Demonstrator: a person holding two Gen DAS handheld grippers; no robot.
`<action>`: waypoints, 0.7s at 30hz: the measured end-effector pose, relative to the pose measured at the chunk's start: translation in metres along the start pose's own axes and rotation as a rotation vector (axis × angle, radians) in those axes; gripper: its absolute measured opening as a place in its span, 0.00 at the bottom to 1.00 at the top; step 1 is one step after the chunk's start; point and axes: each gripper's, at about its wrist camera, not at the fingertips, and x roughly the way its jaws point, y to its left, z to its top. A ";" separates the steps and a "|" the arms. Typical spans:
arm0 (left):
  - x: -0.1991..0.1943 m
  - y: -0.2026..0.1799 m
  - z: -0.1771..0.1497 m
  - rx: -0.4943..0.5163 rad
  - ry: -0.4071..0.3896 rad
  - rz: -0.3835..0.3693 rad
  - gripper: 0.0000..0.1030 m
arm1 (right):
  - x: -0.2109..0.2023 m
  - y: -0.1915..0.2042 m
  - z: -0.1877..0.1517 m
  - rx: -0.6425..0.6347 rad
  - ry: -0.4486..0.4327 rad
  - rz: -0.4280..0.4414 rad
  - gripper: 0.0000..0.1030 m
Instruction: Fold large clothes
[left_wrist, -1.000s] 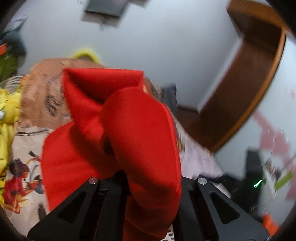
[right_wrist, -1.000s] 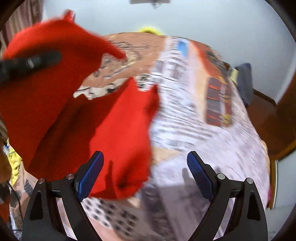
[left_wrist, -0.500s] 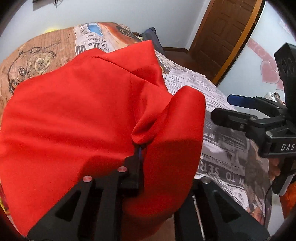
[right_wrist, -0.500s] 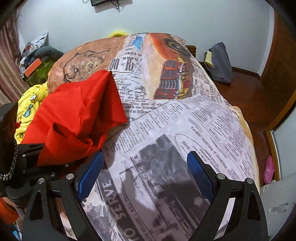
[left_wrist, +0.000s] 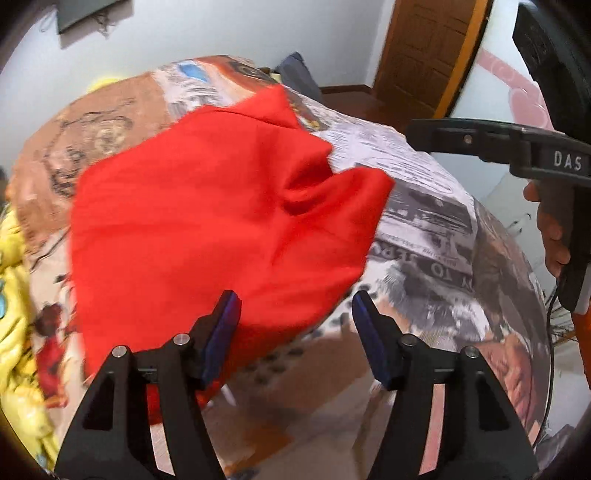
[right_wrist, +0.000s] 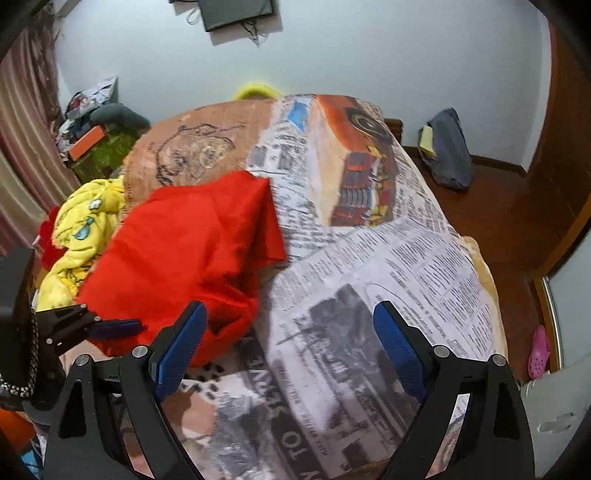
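The red garment (left_wrist: 221, 221) lies crumpled on the bed (right_wrist: 406, 277), toward nine o'clock in the right wrist view. The left hand-held gripper (left_wrist: 295, 332) has just been opening, its jaws apart with the cloth's edge between them, unclamped. The right hand-held gripper (right_wrist: 288, 347) stands wide and empty at six o'clock.

We see a garment (right_wrist: 184, 254) lying rumpled on a bed (right_wrist: 388, 266), toward the bed's left side. To its left, at the bed's edge, sits a heap of other clothes (right_wrist: 79, 236). Behind that heap, against the wall, stands a cluttered shelf (right_wrist: 92, 144). A screen (right_wrist: 236, 13) hangs on the wall behind the bed. Right of the bed, a bag (right_wrist: 448, 151) leans against the wall on the floor (right_wrist: 509, 221), and a shoe (right_wrist: 537, 350) lies on the floor nearer us. A door (left_wrist: 424, 55) stands beyond the bed's far right corner.
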 end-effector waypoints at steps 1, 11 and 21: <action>-0.011 0.009 -0.002 -0.018 -0.017 0.018 0.61 | 0.001 0.005 0.001 -0.008 -0.001 0.008 0.87; -0.041 0.096 -0.008 -0.187 -0.099 0.237 0.82 | 0.054 0.059 -0.007 -0.112 0.099 0.087 0.87; -0.001 0.119 -0.056 -0.237 0.001 0.176 0.97 | 0.105 0.032 -0.016 -0.130 0.203 -0.040 0.87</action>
